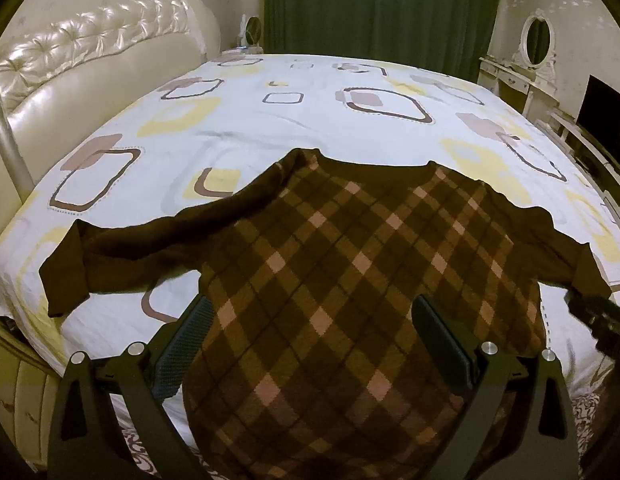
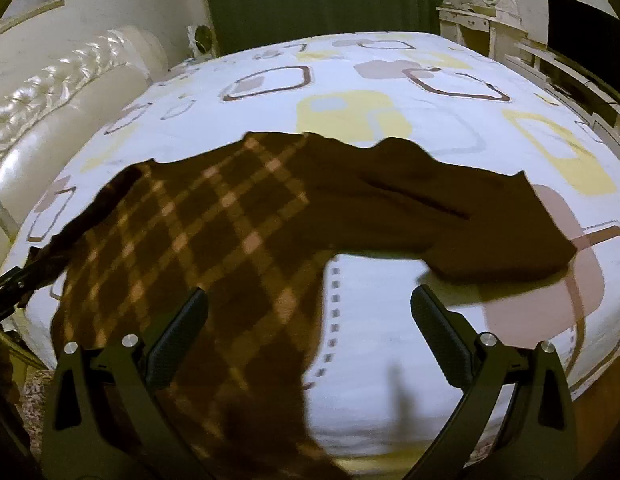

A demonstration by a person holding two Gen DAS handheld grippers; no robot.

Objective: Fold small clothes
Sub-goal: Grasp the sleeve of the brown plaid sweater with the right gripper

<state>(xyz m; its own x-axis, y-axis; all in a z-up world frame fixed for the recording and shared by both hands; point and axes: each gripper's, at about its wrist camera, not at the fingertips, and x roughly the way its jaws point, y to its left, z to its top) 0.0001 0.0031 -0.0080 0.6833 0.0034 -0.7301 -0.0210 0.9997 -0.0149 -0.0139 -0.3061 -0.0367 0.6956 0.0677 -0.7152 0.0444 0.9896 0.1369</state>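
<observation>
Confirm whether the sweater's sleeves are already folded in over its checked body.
No, the sweater's plain brown sleeves lie spread outward on the bedsheet.

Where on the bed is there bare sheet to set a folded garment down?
The far part of the bed, between the sweater's collar and the green curtain, is bare. A smaller patch lies under the right sleeve, beside the sweater's body. The near edge is crowded by the sweater.

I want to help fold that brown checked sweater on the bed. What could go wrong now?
The sweater hangs over the near edge of the bed, so a tug might slide it off. Its two sleeves lie spread wide, so a fold could bunch them up. Both the left hand-held gripper and the right hand-held gripper are open and hold nothing, so a grab may catch the bedsheet too.
</observation>
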